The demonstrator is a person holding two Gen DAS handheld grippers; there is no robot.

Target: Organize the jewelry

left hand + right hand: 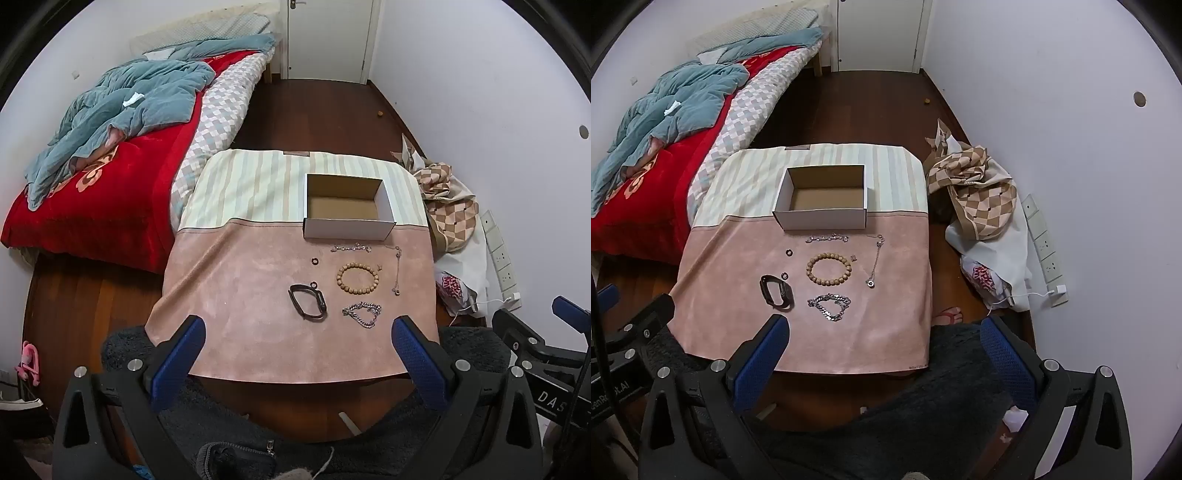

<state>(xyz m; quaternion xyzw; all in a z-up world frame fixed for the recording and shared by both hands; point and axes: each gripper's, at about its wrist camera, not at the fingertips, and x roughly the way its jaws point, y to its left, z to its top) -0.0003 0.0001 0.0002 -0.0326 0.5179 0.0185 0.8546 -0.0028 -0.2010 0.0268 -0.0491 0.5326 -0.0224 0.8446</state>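
Each hand-held gripper, left (297, 328) and right (884, 328), hangs spread wide, holding nothing, near the wooden bead bracelet (829, 268).

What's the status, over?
Left gripper and right gripper open, empty. Wooden bead bracelet on pink mat. White cardboard box empty. Nothing in the way.

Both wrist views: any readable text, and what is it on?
"DAS", cut off: right gripper body.
"enRo..t.AI", partly hidden: left gripper body.
Red print on white bag: unreadable.
Small print at cloth corner: too small.
Box, jewelry: no text.
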